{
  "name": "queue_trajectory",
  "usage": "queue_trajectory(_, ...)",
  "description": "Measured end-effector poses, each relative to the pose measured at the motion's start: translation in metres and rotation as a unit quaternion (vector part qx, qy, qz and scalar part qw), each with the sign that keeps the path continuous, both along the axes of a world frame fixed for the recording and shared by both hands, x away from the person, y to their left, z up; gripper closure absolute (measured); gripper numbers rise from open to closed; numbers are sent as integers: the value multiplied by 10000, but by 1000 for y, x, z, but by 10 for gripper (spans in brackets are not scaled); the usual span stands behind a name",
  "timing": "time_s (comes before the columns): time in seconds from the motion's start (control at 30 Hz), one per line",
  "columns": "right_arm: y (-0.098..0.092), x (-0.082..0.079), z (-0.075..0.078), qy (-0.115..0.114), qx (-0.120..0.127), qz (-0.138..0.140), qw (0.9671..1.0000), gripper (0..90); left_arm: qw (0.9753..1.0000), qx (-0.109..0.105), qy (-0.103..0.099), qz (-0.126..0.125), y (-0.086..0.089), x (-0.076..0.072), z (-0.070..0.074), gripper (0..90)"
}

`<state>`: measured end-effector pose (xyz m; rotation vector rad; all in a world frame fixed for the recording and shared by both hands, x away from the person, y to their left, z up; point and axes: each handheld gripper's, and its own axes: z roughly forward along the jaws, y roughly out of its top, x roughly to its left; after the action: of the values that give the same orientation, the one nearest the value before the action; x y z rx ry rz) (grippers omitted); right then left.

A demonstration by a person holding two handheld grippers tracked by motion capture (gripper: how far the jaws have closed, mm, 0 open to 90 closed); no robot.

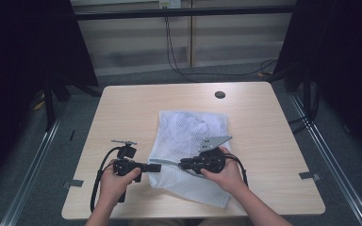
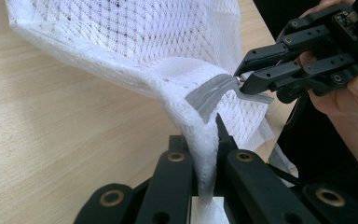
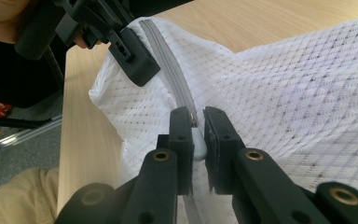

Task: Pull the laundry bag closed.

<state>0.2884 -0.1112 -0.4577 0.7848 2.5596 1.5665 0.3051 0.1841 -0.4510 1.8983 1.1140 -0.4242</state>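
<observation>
White mesh bag [image 2: 135, 42] pinched, zipper pull [image 3: 198, 143] clamped

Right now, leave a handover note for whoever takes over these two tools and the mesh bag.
Left tool: shut on the white mesh laundry bag, pinching its fabric edge beside the grey zipper.
Right tool: shut on the zipper pull.
The bag lies on the wooden table, its near corner lifted between the tools.
Done: both grips are set.
Left: run the pull along the zipper while the left tool holds the fabric taut; I cannot tell whether the bag is being opened or closed.
</observation>
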Motion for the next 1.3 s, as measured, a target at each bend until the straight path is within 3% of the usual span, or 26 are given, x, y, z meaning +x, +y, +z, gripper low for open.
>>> queue_trajectory(0.7, -7, -2, 1, 9, 9, -30, 10000, 821, 10000, -37, 20, 68, 2, 0, 0, 900)
queue_trajectory(1.13, -12, -3, 1, 19, -6, -35, 10000, 821, 10000, 73, -45, 47, 2, 0, -1, 900)
queue_trajectory(1.3, -14, -4, -1, 48, 30, -49, 10000, 821, 10000, 26, 48, 77, 2, 0, -1, 900)
